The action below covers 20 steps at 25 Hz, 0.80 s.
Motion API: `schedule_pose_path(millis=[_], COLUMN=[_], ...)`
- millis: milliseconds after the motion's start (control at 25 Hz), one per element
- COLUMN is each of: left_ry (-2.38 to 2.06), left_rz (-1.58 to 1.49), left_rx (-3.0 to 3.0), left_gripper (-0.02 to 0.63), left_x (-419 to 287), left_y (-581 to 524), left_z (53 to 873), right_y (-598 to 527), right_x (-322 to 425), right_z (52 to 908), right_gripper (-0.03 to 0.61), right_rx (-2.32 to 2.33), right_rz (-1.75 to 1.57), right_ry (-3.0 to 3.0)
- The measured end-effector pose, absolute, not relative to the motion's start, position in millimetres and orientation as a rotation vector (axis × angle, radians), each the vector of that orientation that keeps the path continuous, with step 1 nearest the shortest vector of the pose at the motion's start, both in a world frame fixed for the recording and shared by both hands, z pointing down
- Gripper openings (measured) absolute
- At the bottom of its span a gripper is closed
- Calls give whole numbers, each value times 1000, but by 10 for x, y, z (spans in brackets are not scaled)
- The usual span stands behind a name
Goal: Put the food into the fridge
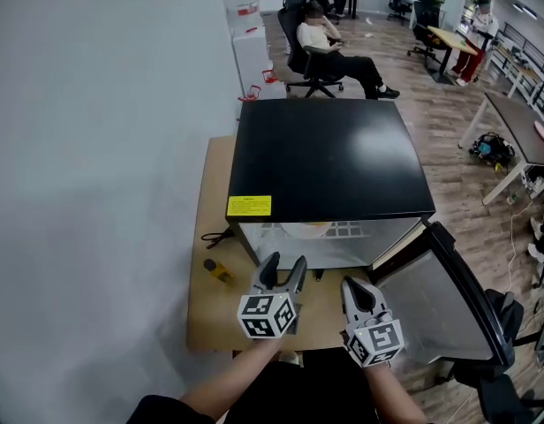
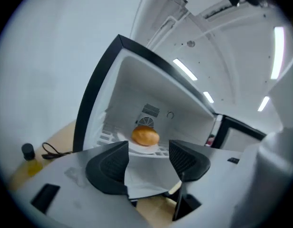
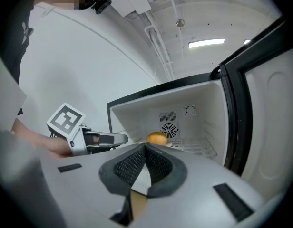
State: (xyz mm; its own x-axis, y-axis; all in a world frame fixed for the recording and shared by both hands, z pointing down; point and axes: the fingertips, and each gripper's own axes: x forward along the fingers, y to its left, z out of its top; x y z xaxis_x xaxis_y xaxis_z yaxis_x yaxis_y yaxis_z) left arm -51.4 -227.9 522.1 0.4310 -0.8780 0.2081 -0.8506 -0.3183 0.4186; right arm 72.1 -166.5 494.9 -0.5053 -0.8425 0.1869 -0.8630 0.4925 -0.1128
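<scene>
A golden bread roll [image 2: 145,136] rests on a white plate [image 2: 137,148] on the wire shelf inside the black mini fridge [image 1: 325,157]. The right gripper view shows the same roll [image 3: 157,138] in front of the fan grille. The fridge door [image 1: 450,300] is swung open to the right. My left gripper [image 1: 285,264] hovers just outside the opening, open and holding nothing, with the roll seen beyond its jaws [image 2: 149,158]. My right gripper [image 1: 354,286] is beside it near the door, shut with nothing between its pads [image 3: 145,155]. The left gripper [image 3: 102,139] shows at that view's left.
The fridge stands on a wooden table [image 1: 210,316] against a grey wall. A small yellow bottle [image 1: 217,271] and a black cable [image 1: 217,235] lie left of the fridge. A person sits in an office chair [image 1: 309,56] behind, among desks [image 1: 519,126].
</scene>
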Motion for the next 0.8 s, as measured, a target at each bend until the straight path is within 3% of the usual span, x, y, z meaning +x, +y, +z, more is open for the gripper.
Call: schedule_pose_path(millis=[160,280,800], left_ry=[-1282,-1259,-1399], left_rz=[-229,-235,8], left_rx=[2305,2357,2460], left_gripper=[245,44,14], left_x=[-485,-503,-517], left_y=[-1766,-1398,-478], left_z=[5004,4901,4925], right_y=[-1403,-1170,-483], right_x=[728,714,556], right_z=[4846,4775,4672], right_gripper=[60,60,60], right_rx=[1515,1514,1550], right_rz=[292,283,243], right_ry=[-2610,-2599,-2529])
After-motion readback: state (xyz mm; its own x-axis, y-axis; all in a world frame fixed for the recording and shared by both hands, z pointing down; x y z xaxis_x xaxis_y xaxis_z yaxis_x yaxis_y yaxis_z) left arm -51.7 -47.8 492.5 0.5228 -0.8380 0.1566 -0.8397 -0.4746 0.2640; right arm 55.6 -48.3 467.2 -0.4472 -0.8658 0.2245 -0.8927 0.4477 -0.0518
